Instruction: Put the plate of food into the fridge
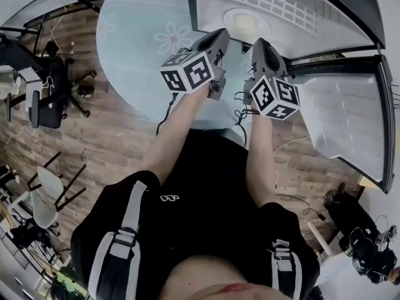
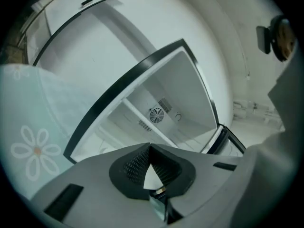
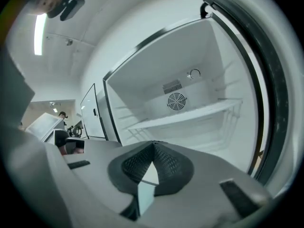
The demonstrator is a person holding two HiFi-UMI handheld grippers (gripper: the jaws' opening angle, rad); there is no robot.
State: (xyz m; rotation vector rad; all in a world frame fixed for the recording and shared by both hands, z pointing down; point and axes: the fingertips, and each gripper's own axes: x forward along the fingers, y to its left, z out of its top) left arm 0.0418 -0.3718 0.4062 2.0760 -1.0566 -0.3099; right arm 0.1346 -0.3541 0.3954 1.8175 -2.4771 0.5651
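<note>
Open fridge [image 3: 190, 103] ahead, left gripper [image 2: 150, 148] and right gripper [image 3: 153, 146] closed, empty, plate [image 1: 245, 22] indistinct beyond

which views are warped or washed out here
All three are fisheye-warped: head view bows the straight edges of the fridge; left gripper view has black vignetted corners; right gripper view shows glare from the ceiling light, and its white fridge interior looks pale, low contrast.

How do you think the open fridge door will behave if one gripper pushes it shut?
The fridge door looks like a rigid, framed panel, so it should probably swing as one piece, not flex. It stands wide open, so it likely needs a long push. Its smooth face may let jaws slip.
</note>
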